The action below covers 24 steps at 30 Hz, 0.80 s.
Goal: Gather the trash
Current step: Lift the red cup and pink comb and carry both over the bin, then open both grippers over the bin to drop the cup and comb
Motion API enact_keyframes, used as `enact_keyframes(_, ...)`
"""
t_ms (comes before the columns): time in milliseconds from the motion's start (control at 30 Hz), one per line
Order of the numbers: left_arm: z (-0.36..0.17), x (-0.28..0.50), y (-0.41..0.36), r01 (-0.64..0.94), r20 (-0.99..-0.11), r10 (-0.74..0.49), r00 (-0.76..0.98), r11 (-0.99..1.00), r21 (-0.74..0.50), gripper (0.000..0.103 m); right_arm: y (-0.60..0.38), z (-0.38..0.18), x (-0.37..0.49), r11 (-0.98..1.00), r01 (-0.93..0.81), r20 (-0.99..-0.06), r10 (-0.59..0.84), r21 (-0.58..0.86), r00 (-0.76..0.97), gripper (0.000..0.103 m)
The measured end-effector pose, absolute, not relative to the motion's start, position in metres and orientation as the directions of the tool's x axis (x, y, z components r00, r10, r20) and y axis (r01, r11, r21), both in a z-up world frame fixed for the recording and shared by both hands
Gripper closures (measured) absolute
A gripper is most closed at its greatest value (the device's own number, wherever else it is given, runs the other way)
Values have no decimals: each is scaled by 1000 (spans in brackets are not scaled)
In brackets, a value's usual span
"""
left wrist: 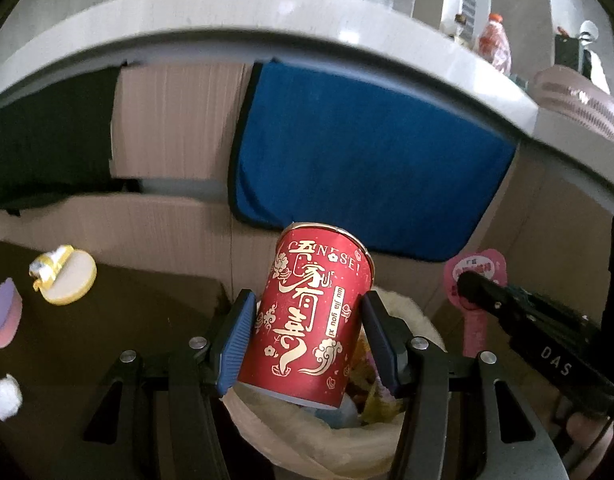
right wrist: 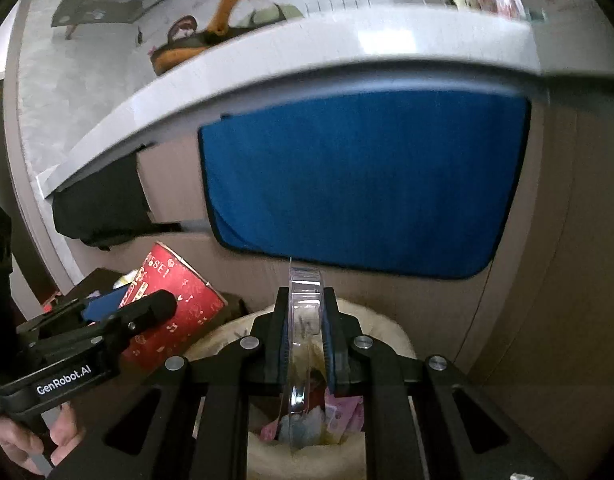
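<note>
A: While both hands hang over the bin (right wrist: 391, 334), what's each one carrying?

B: The left gripper (left wrist: 307, 336) has its blue pads pressed on the two sides of a red paper cup (left wrist: 311, 316), which tilts a bit above the bin's bag (left wrist: 347, 448). The right gripper (right wrist: 305, 340) is nearly closed, pinching a clear plastic lid (right wrist: 303, 320) edge-on between its fingers (right wrist: 281, 340), straight over the rubbish inside.

A: How will the cup behave?

B: Light and thin-walled, I'd guess, and probably empty. Squeezed at mid-height it could buckle; the rolled rim is the stiffest part. The present hold across the body looks fine for a short carry.

A: And the lid?

B: Flimsy and slick. Held by its flat faces, it might slip or flex, but it weighs next to nothing.

A: Anything left outside?

B: On the dark surface (left wrist: 107, 320) to the left lie a yellow round piece (left wrist: 69, 280), a purple pad (left wrist: 5, 316) and a white cotton ball (left wrist: 6, 397).
</note>
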<state>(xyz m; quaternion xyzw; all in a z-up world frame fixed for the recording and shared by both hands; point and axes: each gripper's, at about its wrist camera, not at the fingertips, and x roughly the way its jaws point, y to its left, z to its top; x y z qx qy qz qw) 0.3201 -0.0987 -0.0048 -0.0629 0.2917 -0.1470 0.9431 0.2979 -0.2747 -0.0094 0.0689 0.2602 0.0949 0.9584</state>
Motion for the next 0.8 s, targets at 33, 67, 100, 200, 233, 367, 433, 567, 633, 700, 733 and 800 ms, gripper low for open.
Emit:
enact_keyframes(33,-10,324,-99,238,-542,-313,780,949,-205,48,-275,-14,300,972,-145,-492,220,187,842,90)
enact_keyframes(67,-14,326,-100,236,-550,-312,774,950,-207,48,-276,-18,303,971,-142,-499,222,193,837,90)
enact_keyframes(100,-19,329,-101,235,-559,-313,768,949,-209,48,-278,-23,306,970,-140,-507,224,199,833,90)
enact_keyframes(200,-33,336,-104,236,-588,-323,741,946,-222,48,-281,-36,314,968,-133,-525,228,212,820,90)
enact_keyframes(233,-39,339,-105,237,-600,-327,730,945,-227,48,-282,-41,317,967,-132,-531,232,219,815,90)
enact_keyframes(367,-54,347,-109,231,-626,-329,707,944,-235,48,-284,-57,328,964,-124,-557,239,236,796,90)
enact_keyframes(433,-61,351,-110,226,-638,-325,698,946,-234,48,-285,-67,333,961,-120,-571,247,250,783,90)
enact_keyframes(567,-73,356,-111,224,-657,-321,682,947,-230,48,-286,-84,341,958,-111,-596,253,266,762,90)
enact_keyframes(633,-77,357,-112,229,-660,-324,677,946,-229,48,-286,-90,344,957,-108,-606,255,268,754,90)
enact_keyframes(700,-79,358,-113,237,-660,-328,676,945,-226,48,-286,-96,345,957,-105,-617,256,270,744,90)
enact_keyframes(733,-79,358,-115,247,-660,-336,672,942,-229,47,-286,-97,345,957,-104,-621,255,269,741,90)
enact_keyframes(800,-79,362,-114,272,-660,-369,655,929,-249,47,-286,-100,347,958,-104,-629,255,267,735,88)
